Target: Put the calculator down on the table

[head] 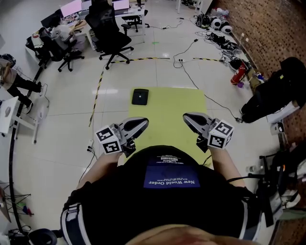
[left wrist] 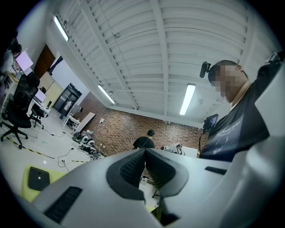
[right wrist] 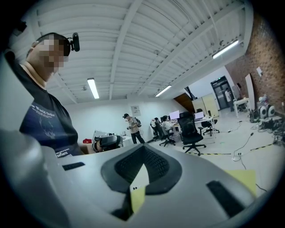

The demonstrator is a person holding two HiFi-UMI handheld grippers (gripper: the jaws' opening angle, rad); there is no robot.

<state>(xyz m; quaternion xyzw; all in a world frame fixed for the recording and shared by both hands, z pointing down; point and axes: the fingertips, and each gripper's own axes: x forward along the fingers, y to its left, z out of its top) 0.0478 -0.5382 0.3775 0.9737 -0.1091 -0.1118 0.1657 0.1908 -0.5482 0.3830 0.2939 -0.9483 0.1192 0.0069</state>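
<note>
At the far left of the head view, black office chairs (head: 112, 36) were seen beside desks with monitors (head: 71, 7), and a black-and-yellow tape line (head: 98, 88) was laid across the pale floor.

The calculator (head: 140, 96) was seen lying flat on the yellow-green table (head: 167, 103), at its far left corner, well apart from both grippers. In the left gripper view the same calculator (left wrist: 39, 178) was shown low at the left on the table (left wrist: 58, 174).

The left gripper (head: 142, 123) was held over the near left edge of the table, with its marker cube (head: 109, 139) just off that edge. In its own view the left gripper (left wrist: 144, 153) was shown with its jaws pressed together at the tips and nothing gripped between them.

Between the two grippers, the person's dark shirt (head: 169, 191) was seen covering the near edge of the table.

The right gripper (head: 186, 117) was held over the near right part of the table, with its marker cube (head: 221, 134) at the right edge. In its own view the right gripper (right wrist: 142, 149) was likewise shown with jaws closed on each other and nothing held, and a strip of the table (right wrist: 242, 178) was visible at the lower right.

Further right, cables (head: 210, 36) were seen strewn on the floor along a brick wall (head: 272, 28), and a person in black (head: 272, 95) was seen beside it.
</note>
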